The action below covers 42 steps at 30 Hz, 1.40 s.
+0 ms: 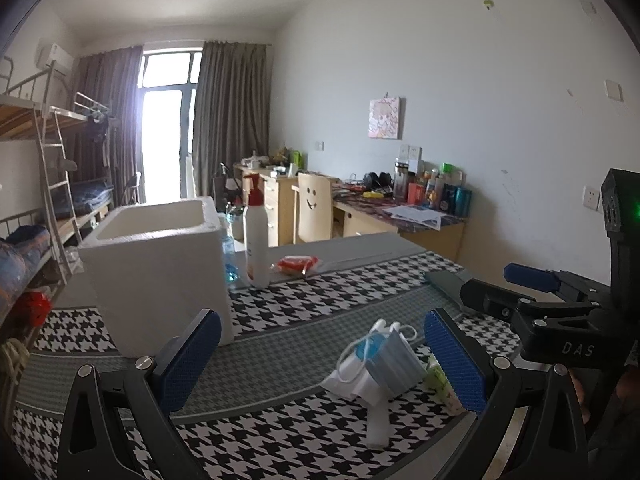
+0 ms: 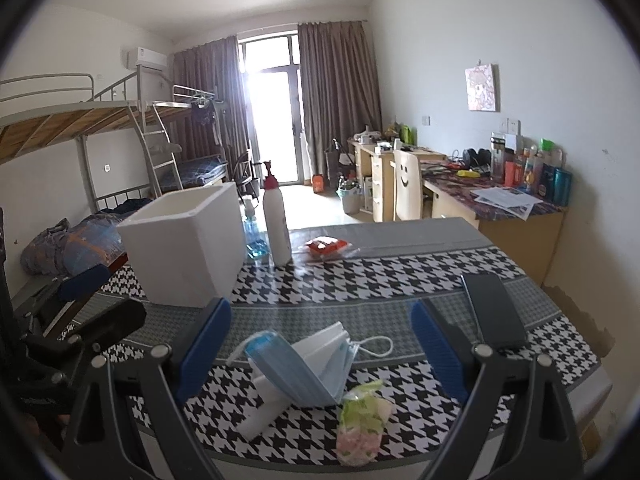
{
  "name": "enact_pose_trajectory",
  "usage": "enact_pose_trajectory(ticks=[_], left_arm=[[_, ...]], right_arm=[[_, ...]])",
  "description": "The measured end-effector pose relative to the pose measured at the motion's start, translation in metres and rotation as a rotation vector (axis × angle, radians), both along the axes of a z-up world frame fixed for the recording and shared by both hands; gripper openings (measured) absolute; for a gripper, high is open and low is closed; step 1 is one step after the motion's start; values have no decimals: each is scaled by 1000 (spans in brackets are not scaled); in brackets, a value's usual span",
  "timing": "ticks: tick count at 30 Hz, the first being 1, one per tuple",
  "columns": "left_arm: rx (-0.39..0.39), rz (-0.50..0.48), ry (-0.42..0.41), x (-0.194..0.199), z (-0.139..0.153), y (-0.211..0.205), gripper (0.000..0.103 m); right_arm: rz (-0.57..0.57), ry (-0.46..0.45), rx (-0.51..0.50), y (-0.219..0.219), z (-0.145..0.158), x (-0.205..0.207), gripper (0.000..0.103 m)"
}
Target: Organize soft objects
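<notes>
Tabletop (image 2: 400, 280) covered with black-and-white houndstooth cloth, seen from both wrist cameras. Left gripper (image 1: 320, 356): jaws spread wide, holding nothing, its blue pads (image 1: 188, 360) flanking empty cloth and the near pile. Right gripper (image 2: 320, 344): likewise spread wide and empty, poised just above the table.

Stack of face masks (image 2: 304, 364) (blue and white, ear loops trailing) lies between the right gripper's pads at 12 o'clock in the right wrist view; in the left wrist view the same stack sits toward 1 o'clock, just inside the right-hand pad. A white folded item (image 2: 260, 408) lies under the masks, touching them. A small green-and-pink packet (image 2: 360, 424) lies just beside the stack at 5 o'clock from it.

White foam box (image 2: 188, 244), open-topped and upright, stands at 10 o'clock, well apart from the masks. A white pump bottle (image 2: 278, 224) with red collar stands just beside the box at its 3 o'clock; a red-filled clear packet (image 2: 328, 247) lies near the bottle. A dark phone (image 2: 494, 312) lies flat at 2 o'clock from the masks.
</notes>
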<state>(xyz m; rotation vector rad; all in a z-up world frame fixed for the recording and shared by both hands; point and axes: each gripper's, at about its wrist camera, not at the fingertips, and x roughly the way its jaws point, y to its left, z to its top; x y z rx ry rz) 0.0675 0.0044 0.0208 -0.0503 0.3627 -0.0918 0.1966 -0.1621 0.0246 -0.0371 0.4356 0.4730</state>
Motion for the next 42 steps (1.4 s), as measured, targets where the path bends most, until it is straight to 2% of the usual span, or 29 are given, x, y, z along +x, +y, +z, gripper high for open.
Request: enact_pose_trajectory(ticks=[25,38,42], left_arm=[[51,-82,137,21,-45,-27,102],[7,-90,143,41,-51,-36,102],[23,-107,154,49,-54,-46,102]], right_arm=[[-82,127,-32,-23,-53,4,94],[-97,187,-34,-41,-75,11,94],[-93,206,-23,-46,-82,14,94]])
